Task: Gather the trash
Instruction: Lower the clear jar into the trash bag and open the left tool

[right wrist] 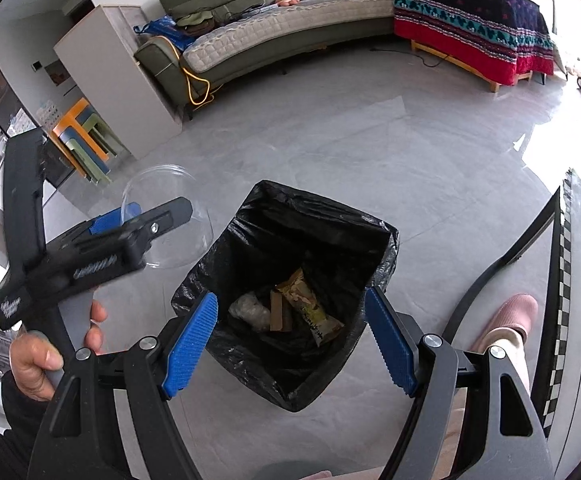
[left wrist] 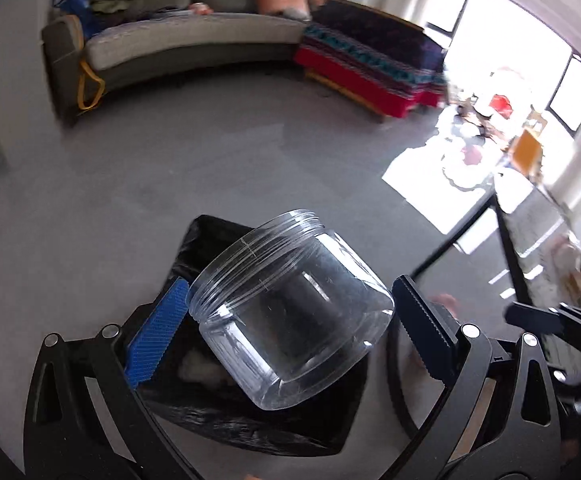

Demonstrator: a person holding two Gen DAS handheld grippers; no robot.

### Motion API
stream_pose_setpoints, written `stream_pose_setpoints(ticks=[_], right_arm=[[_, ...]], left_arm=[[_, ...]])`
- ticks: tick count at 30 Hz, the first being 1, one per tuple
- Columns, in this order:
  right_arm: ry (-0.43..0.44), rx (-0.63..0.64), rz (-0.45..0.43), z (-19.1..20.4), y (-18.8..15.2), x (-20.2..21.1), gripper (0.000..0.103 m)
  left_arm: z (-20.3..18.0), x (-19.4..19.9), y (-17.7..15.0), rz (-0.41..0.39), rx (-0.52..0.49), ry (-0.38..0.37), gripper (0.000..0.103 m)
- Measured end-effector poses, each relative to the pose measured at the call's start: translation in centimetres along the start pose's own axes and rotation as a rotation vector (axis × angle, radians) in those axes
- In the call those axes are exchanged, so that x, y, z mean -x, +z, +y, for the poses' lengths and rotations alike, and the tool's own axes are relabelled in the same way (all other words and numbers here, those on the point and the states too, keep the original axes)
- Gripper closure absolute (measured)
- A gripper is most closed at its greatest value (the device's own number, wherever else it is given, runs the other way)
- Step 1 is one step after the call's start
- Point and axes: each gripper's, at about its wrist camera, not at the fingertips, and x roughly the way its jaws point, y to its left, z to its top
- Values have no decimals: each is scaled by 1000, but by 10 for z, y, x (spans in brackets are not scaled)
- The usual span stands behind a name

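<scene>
The clear plastic jar (left wrist: 290, 312) sits tilted, mouth up and away, between the blue pads of the left hand-held gripper (left wrist: 286, 332), above the near-left rim of the black-lined trash bin (right wrist: 290, 292); the right pad looks barely in contact, so I cannot tell how firmly it is held. Released from here, it could clip that rim and roll across the floor (right wrist: 330, 140). The right hand-held gripper (right wrist: 290, 340) hangs wide open and empty over the bin.
</scene>
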Motion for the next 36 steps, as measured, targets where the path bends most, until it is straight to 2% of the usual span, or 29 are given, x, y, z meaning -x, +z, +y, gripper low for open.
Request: stream_pose_setpoints(ticks=[2,6,8,9,11,14,18,20,21,23,28,30,33,34,35,36], right_arm=[[-1,-4,-3,-1,-1,2,26],[-1,-11,-5,-7,-5,6,26],[-5,-16,-8,-9,-5,7,26],[-6,-20,-8,-11,-5,7,26],[-6,-29,-10,-14,-5,7,26],[-4,-39,-8,-16,-5,7,26],[-2,-42,-4,-18,-5,6,26],[-1,-42,-4,-20,-6,6,26],[-1,-41,-5,-20,-6,6,26],[-1,-44,-5,-22,-6,6,26],[-6,-55,-1,-26,-7,4,26],[-4,-58,-1,-27,-7,4,26],[-3,-55,-6,-27,-7,5,26],[-3,-57,-7,-27,-7,5,26],[1,-62,-9,-28,-6,6,26],[3,-65,-13,-28,-6,8,26]], left_arm=[[-3,5,-2,-32,-25,-31,5],[-6,19,-6,-158,-59,-126,5],[-9,23,-5,-188,-96,-91,5],[-10,26,-6,-222,-119,-45,5],[-9,30,-9,-241,-129,-32,5],[-11,29,-8,-230,-152,-64,5],[-5,30,-7,-234,-134,-104,5],[-8,28,-10,-201,-124,-121,5],[-9,27,-9,-181,-118,-116,5],[-11,30,-9,-195,-136,-60,6],[-26,41,-13,-250,-201,-61,7],[-31,37,-12,-216,-225,-92,5],[-30,28,-9,-131,-188,-178,5],[-29,21,-9,-70,-174,-178,5],[-30,17,-10,-47,-185,-175,5],[-33,18,-14,-76,-226,-164,5]])
